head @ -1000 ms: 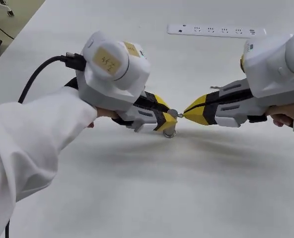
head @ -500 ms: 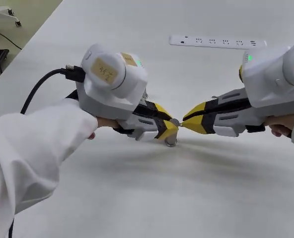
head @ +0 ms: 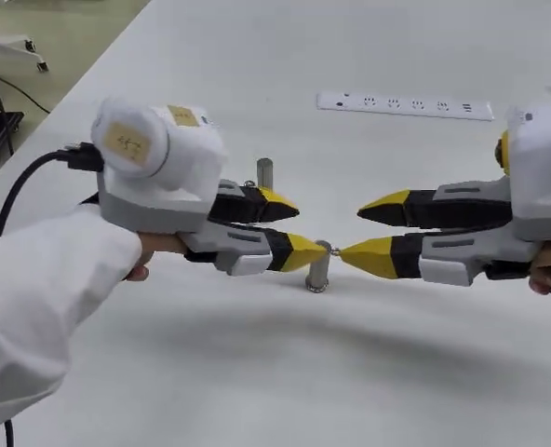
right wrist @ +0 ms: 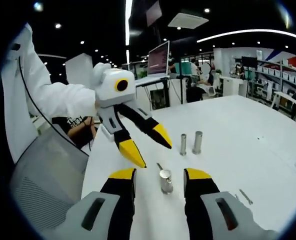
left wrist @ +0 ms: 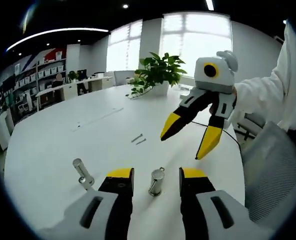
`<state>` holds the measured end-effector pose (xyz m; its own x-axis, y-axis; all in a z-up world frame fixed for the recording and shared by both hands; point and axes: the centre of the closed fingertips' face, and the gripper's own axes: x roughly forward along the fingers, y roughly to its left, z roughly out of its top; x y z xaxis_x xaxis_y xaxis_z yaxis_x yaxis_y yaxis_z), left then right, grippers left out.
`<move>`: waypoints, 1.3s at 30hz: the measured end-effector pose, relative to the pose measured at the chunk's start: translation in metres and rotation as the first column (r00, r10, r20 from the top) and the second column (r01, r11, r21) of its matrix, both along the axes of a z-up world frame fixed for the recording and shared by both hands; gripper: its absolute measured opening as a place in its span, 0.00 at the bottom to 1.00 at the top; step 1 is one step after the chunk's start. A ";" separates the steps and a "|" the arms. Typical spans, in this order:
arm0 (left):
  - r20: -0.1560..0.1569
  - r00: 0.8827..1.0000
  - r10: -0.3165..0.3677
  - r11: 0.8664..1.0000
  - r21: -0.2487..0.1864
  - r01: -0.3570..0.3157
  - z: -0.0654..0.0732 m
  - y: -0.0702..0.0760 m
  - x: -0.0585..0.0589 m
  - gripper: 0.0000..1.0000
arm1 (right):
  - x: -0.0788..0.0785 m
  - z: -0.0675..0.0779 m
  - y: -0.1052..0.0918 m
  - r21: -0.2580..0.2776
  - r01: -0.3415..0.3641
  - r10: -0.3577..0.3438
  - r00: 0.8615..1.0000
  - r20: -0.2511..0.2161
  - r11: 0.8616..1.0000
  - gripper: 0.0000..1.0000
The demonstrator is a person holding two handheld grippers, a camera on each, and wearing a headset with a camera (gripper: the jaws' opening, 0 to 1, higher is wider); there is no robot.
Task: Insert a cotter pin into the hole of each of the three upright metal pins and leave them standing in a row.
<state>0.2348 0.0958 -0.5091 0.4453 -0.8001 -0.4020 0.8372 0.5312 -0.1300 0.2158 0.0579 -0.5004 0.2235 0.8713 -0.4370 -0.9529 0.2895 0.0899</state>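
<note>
Left gripper (head: 310, 230), right gripper (head: 350, 232), fingers (head: 296, 251) wide, flanking metal pin (head: 318, 267), another pin (head: 264, 173) behind, power strip (head: 404, 104) beyond

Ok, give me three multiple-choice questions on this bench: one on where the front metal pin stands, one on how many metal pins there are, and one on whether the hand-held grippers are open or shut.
1. Where does the front metal pin stand?
A) between the tips of the left hand-held gripper and the right hand-held gripper
B) far behind both
C) raised in the air

2. How many metal pins stand upright in the right gripper view?
A) one
B) three
C) five

3. What state are the two hand-held grippers in?
A) both shut
B) left shut, right open
C) both open

Answers:
1 A: in the head view it stands on the table between their tips.
2 B: one stands near the jaws and two stand farther off.
3 C: each pair of jaws is spread with a clear gap.
</note>
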 end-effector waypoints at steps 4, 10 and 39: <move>-0.004 0.999 0.033 0.999 -0.042 -0.033 0.009 0.009 -0.007 0.46 | -0.009 0.006 -0.007 0.007 0.015 -0.015 1.000 -0.004 1.000 0.43; -0.010 0.995 0.095 0.991 -0.089 -0.095 0.018 0.026 -0.017 0.59 | -0.018 0.006 -0.026 -0.014 0.063 -0.063 0.998 -0.004 0.998 0.58; -0.058 0.939 0.339 0.934 -0.101 -0.343 0.003 0.089 -0.022 0.89 | -0.037 -0.011 -0.099 -0.021 0.322 -0.322 0.941 -0.105 0.947 0.98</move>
